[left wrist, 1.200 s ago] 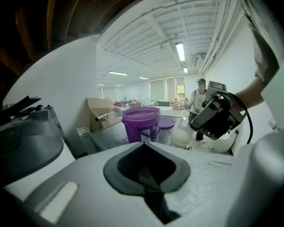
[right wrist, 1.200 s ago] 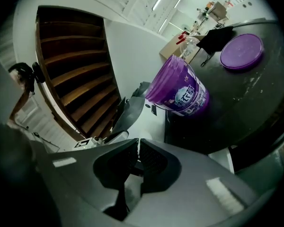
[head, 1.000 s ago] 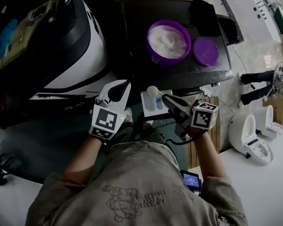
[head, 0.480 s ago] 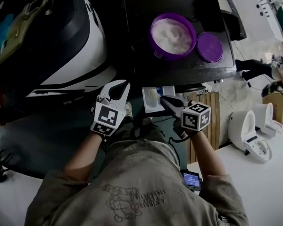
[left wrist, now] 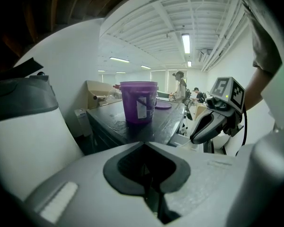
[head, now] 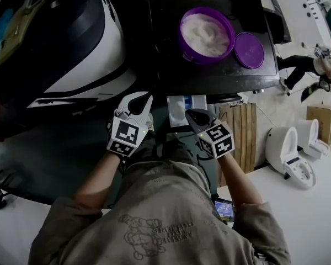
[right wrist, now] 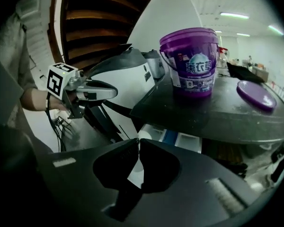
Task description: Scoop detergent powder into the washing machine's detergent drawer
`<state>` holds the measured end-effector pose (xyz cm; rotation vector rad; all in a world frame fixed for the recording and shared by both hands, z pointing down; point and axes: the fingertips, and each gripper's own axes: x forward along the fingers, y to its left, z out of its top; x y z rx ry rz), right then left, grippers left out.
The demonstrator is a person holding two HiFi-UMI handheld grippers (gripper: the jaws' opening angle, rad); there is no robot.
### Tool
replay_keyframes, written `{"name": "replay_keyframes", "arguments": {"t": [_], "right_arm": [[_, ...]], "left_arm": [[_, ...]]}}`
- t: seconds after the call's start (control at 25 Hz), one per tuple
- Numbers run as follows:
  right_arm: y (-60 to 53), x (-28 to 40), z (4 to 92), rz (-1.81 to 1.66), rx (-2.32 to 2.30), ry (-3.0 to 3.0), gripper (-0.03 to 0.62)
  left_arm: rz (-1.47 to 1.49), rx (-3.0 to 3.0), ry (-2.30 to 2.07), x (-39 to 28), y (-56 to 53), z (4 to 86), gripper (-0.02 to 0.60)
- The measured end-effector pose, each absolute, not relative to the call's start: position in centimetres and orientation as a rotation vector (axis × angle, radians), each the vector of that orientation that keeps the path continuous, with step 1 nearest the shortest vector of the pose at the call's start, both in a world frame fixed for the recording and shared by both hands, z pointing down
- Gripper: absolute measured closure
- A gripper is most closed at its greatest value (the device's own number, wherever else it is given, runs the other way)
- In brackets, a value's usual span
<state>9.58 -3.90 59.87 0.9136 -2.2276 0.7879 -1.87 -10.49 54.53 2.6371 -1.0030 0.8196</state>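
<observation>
A purple bucket [head: 207,35] [right wrist: 194,63] [left wrist: 138,108] of white powder stands on a dark table [head: 165,65], its lid [head: 249,49] [right wrist: 256,94] beside it. Below the table's edge the white and blue detergent drawer [head: 194,102] [right wrist: 180,140] stands pulled out. My right gripper [head: 188,114] [right wrist: 137,141] [left wrist: 193,138] hangs over the drawer, shut on a white scoop [right wrist: 135,169], of which only a strip shows between the jaws. My left gripper [head: 145,98] [left wrist: 143,143] [right wrist: 114,92] is shut and holds nothing, just left of the drawer.
The white and black washing machine [head: 94,48] [right wrist: 128,74] fills the left. A black box [head: 248,1] sits at the table's back right. Wooden slats [head: 238,131] and a white appliance [head: 289,153] lie to the right on the floor. A phone [head: 223,208] is by my right elbow.
Both grippers have sunk. The right one has rolled over the drawer; the heaped scoop seen at its tip before is now hidden under it.
</observation>
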Motion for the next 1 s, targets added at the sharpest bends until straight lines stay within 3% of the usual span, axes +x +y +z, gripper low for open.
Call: {"name": "replay_keyframes", "arguments": {"t": [0.36, 1.0], "right_arm": [[-2.9, 8.2, 60.6, 0.271, 0.795, -2.146, 0.557], [-3.0, 7.7, 60.5, -0.293, 0.678, -1.961, 0.557]], "left_arm": [[0.816, 2.61, -1.005, -2.3, -9.2, 55.6, 0.581], [0.805, 2.578, -1.004, -3.1, -8.9, 56.5, 0.581]]}}
